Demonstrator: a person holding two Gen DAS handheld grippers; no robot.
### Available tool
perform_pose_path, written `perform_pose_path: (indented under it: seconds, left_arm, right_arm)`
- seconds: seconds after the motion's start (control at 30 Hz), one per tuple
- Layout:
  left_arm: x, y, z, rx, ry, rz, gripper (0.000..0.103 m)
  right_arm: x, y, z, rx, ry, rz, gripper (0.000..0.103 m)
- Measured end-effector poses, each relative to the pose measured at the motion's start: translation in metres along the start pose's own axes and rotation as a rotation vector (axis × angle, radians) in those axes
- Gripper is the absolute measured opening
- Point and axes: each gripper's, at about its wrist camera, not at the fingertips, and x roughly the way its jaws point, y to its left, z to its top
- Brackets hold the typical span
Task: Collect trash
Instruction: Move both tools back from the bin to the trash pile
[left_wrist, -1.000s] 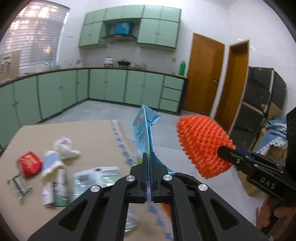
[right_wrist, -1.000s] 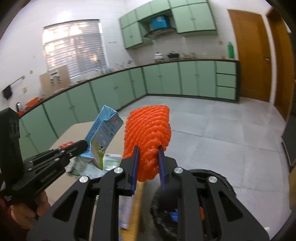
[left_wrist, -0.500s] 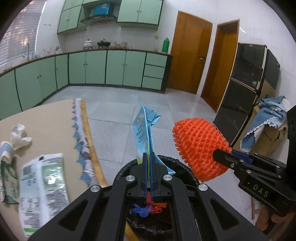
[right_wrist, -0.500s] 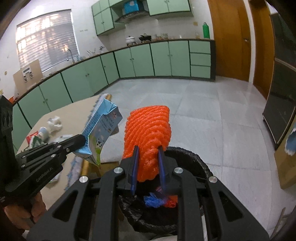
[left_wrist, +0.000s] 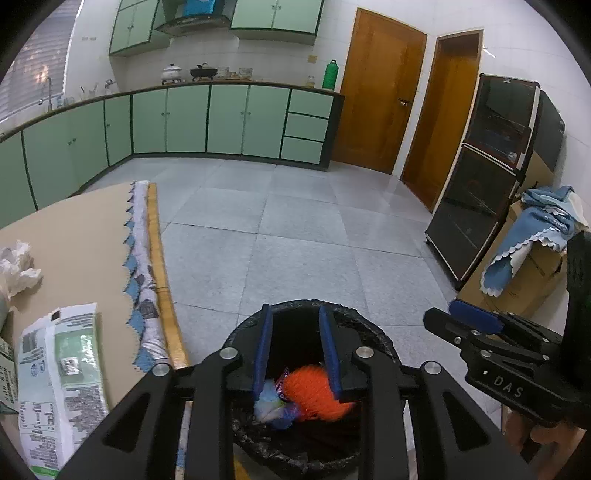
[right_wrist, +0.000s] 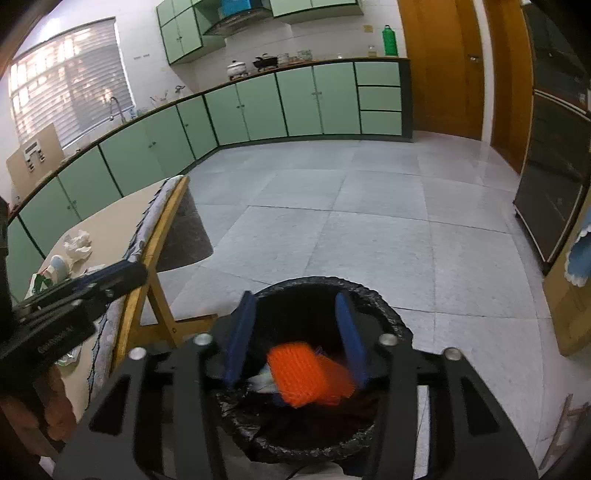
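Both grippers hang over a black-lined trash bin (left_wrist: 373, 332) (right_wrist: 391, 314) on the floor beside the table. My left gripper (left_wrist: 295, 314) is opening with nothing between its blue pads. The blue-and-white milk carton (left_wrist: 269, 404) lies in the bin below it. My right gripper (right_wrist: 294, 299) is also opening, wider, and the orange foam net (right_wrist: 299, 373) (left_wrist: 317, 393) is dropping blurred into the bin under it. Each gripper shows in the other's view: the right gripper (left_wrist: 450, 317) at the right, the left gripper (right_wrist: 122, 275) at the left.
On the tan table (left_wrist: 81, 229) to the left lie a green-and-white wrapper (left_wrist: 59, 369) and a crumpled tissue (left_wrist: 18, 262). A wooden table leg (right_wrist: 162, 295) stands close to the bin. A cardboard box with blue cloth (left_wrist: 535, 236) and a black cabinet (left_wrist: 491, 166) stand to the right.
Both grippers came down over the bin and their jaws parted. The milk carton left the left gripper and the orange net left the right gripper; both are in the bin.
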Motion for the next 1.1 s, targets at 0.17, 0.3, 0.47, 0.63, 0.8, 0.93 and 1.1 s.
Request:
perform_pose_path:
  seconds: [0.17, 0.3, 0.47, 0.63, 0.8, 0.93, 1.1]
  left_arm:
    - [-0.027, 0.018, 0.006, -0.016, -0.058, 0.045, 0.049]
    - [-0.060, 0.036, 0.009, -0.029, -0.121, 0.105, 0.070]
    - [-0.104, 0.067, 0.003, -0.050, -0.179, 0.185, 0.074]
    - [-0.143, 0.100, -0.010, -0.087, -0.207, 0.263, 0.075]
    - [-0.177, 0.138, -0.029, -0.126, -0.215, 0.360, 0.075]
    - [-0.199, 0.170, -0.047, -0.159, -0.211, 0.435, 0.076]
    - [-0.219, 0.205, -0.070, -0.196, -0.202, 0.526, 0.076]
  right_arm:
    - [-0.012, 0.003, -0.001, 0.003, -0.040, -0.057, 0.091]
    - [-0.024, 0.017, 0.005, 0.026, -0.083, -0.057, 0.097]
    - [-0.039, 0.052, 0.014, 0.009, -0.121, 0.001, 0.098]
    - [-0.047, 0.106, 0.021, -0.072, -0.134, 0.066, 0.098]
    - [-0.047, 0.163, 0.021, -0.150, -0.134, 0.115, 0.098]
    - [-0.045, 0.203, 0.016, -0.191, -0.129, 0.136, 0.098]
    - [-0.038, 0.250, 0.006, -0.256, -0.141, 0.162, 0.098]
